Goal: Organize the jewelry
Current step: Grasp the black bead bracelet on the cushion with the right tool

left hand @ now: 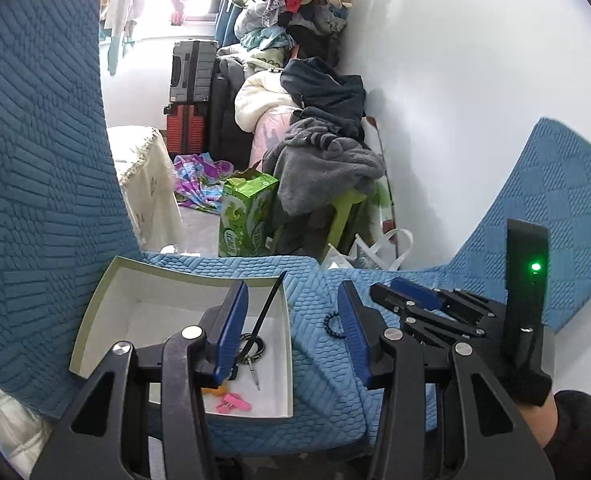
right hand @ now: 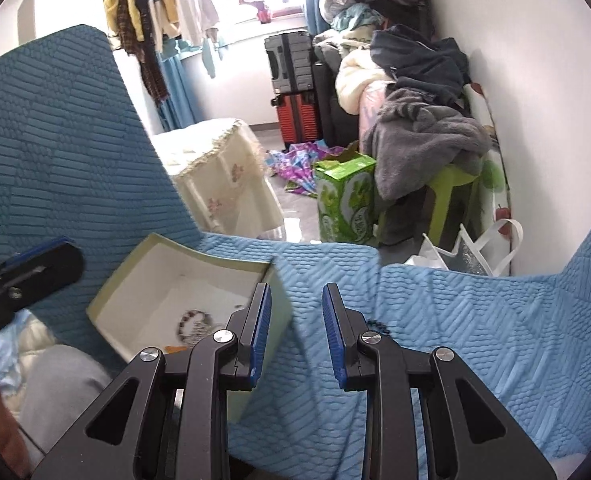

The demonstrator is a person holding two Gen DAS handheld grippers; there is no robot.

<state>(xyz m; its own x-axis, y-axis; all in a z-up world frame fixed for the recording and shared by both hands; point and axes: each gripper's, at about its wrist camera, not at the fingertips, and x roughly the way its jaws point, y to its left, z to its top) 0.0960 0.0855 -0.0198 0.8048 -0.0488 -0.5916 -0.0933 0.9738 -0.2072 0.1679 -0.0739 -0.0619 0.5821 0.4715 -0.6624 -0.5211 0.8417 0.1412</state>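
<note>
Two grippers are held side by side above a blue quilted cover [left hand: 327,360], both pointing forward and downward. The left gripper [left hand: 291,332] is over the right edge of an open white box [left hand: 95,320]. The right gripper [right hand: 297,332] is just beside it, and in the left wrist view a dark-sleeved hand [left hand: 543,416] holds its handle, where a green light [left hand: 535,267] shines.

The cover lies over a seat with a raised part on each side. Behind it the room is crowded: a green carton [right hand: 347,200], a grey blanket [right hand: 423,148] on a green stool, suitcases [right hand: 291,84] and hanging clothes.

Both pairs of jaws stand apart with nothing between them, the left wider than the right. Inside the box lie a beaded bracelet [right hand: 193,326], a dark ring-shaped piece [left hand: 253,346], a thin black stick [left hand: 265,312] and pink clips [left hand: 235,403]. A small dark beaded band [left hand: 331,322] lies on the cover, just right of the box.
</note>
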